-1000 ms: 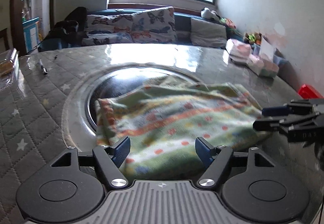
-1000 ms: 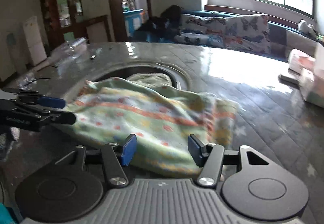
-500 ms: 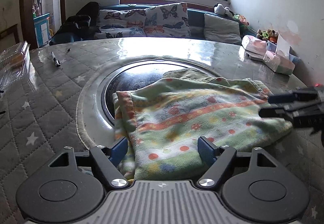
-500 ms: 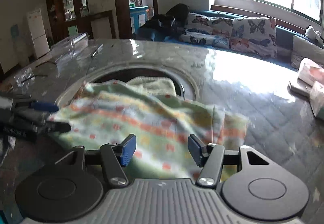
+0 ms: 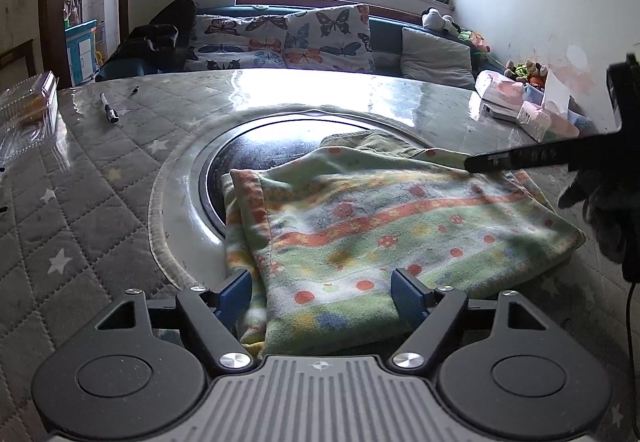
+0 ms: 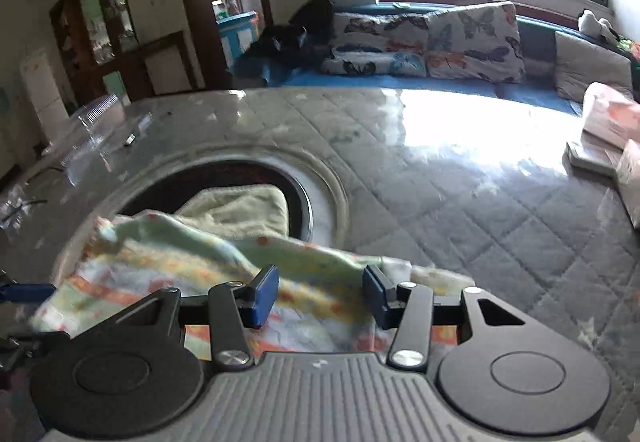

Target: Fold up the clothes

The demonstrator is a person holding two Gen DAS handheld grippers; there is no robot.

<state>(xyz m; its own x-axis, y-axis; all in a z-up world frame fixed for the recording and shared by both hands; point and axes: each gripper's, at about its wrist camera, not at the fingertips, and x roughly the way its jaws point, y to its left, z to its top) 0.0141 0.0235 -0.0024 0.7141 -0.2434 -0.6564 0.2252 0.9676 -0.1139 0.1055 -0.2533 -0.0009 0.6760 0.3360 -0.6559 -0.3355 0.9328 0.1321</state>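
Observation:
A folded green cloth with orange stripes and red dots (image 5: pixel 392 226) lies on the round table, partly over the dark round inset (image 5: pixel 272 146). My left gripper (image 5: pixel 322 292) is open, its blue pads either side of the cloth's near edge. My right gripper (image 6: pixel 320 292) is open just above the cloth (image 6: pixel 188 262), over its right end. In the left wrist view the right gripper (image 5: pixel 532 156) reaches in from the right above the cloth's far right corner. A blue fingertip of the left gripper shows at the right wrist view's left edge (image 6: pixel 24 292).
The table has a grey quilted cover with stars (image 5: pixel 80 210). A black marker (image 5: pixel 109 110) and a clear plastic box (image 5: pixel 28 102) lie at the left. Tissue packs and boxes (image 5: pixel 520 102) sit at the right edge. A sofa with butterfly cushions (image 5: pixel 288 38) stands behind.
Both grippers have pulled back and risen a little from the cloth. The right gripper has swung toward the cloth's far right side. The cloth lies flatter than a second ago.

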